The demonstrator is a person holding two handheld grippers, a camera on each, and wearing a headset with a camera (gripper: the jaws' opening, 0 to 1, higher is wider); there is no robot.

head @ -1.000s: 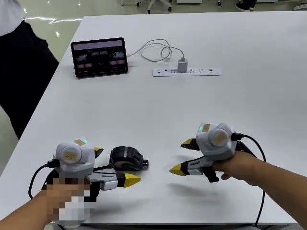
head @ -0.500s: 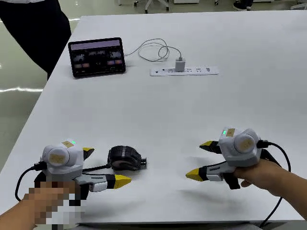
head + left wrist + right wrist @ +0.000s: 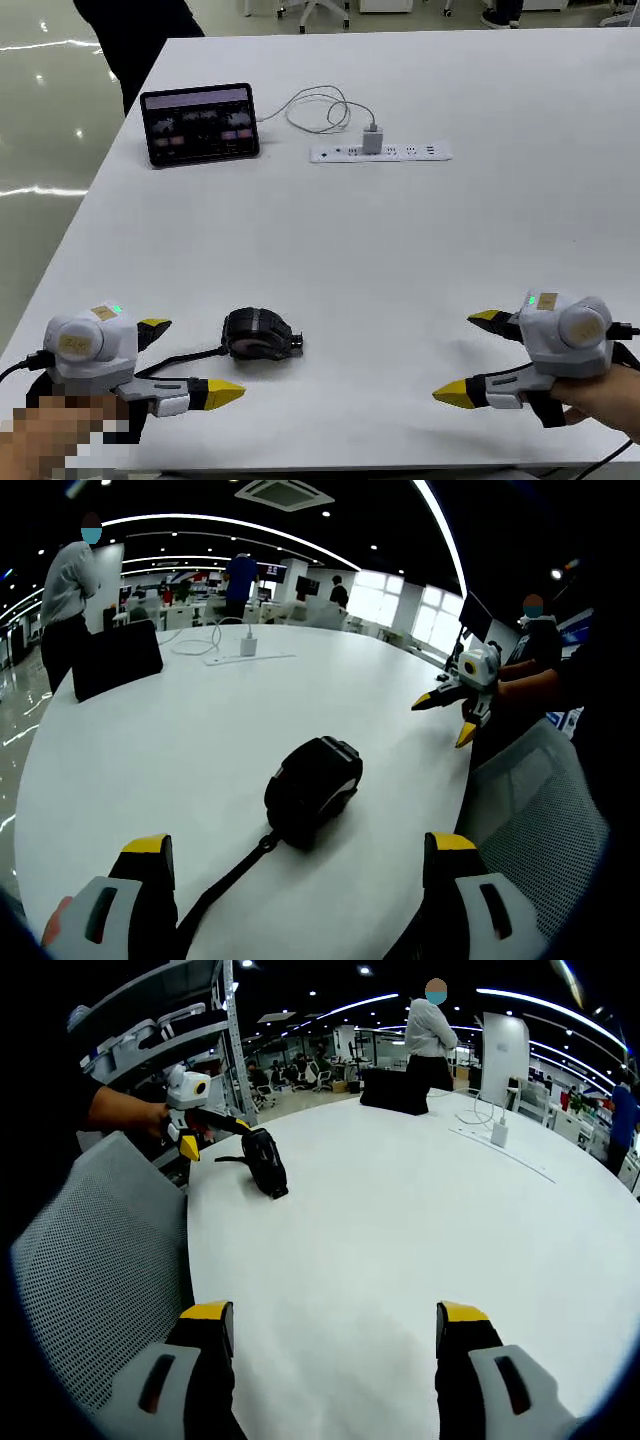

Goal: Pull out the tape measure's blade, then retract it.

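Two grippers hang over the near edge of the white table [image 3: 400, 230] in the head view. The left gripper [image 3: 190, 358] is near the corner with its jaws spread wide and holding nothing. The right gripper [image 3: 467, 355] is well apart on the other side, equally wide and empty. The black tape measure [image 3: 258, 334] lies on the table just beyond the left gripper's tips, its blade in, with a dark strap [image 3: 190, 355] trailing back between those jaws. Farther off stand a tablet [image 3: 200, 123] and a power strip [image 3: 380, 153] with a charger [image 3: 372, 137] and a looped cable [image 3: 320, 105].

In the left gripper view, the left gripper [image 3: 300, 845] frames the tape measure [image 3: 312, 788] without touching it. The strap [image 3: 225, 885] runs toward the camera, and the right gripper [image 3: 440, 723] shows across the table.

In the right gripper view, the right gripper [image 3: 331, 1312] gapes over bare tabletop. The tape measure [image 3: 264, 1163] lies far off beside the left gripper [image 3: 212, 1135], and a person [image 3: 432, 1025] stands at the far end.
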